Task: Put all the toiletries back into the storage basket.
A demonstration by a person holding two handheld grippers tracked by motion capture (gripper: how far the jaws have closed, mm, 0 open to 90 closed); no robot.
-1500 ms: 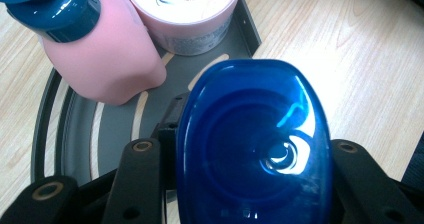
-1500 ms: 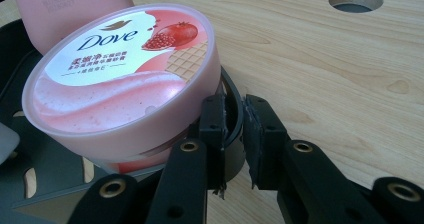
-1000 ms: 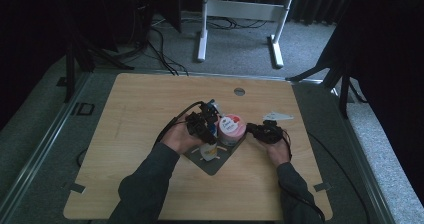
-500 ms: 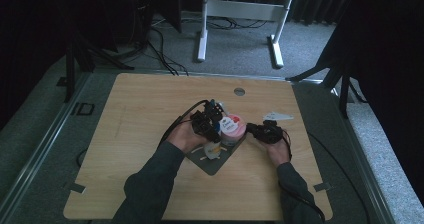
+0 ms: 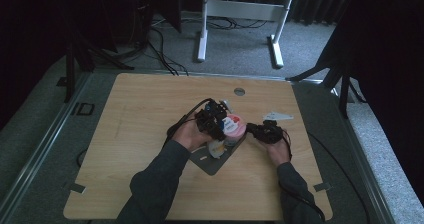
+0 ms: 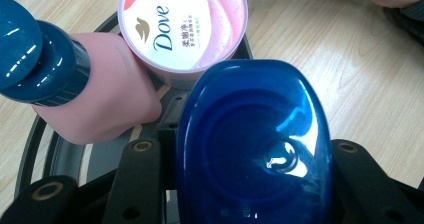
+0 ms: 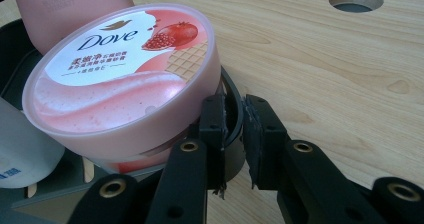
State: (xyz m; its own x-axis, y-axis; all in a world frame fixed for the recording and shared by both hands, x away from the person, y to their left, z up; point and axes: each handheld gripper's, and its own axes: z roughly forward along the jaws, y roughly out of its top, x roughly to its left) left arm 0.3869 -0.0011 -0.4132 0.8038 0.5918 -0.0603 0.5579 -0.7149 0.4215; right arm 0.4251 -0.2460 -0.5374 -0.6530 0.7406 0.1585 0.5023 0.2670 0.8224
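We grip blue-capped bottle point(image 6: 255, 144) in left gripper point(image 5: 214, 120), above dark tray point(image 7: 231, 115). Right gripper point(image 7: 234, 129) clamps tray rim beside Dove tub point(image 7: 125, 74). We lower bottle straight, avoid pink bottle point(image 6: 95, 104).

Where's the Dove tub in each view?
High view: Dove tub at table centre, between the two claws.
Left gripper view: top centre, behind the blue cap.
Right gripper view: left of centre, on the dark rack.
Shared landmark: the pink bottle touching the tub.
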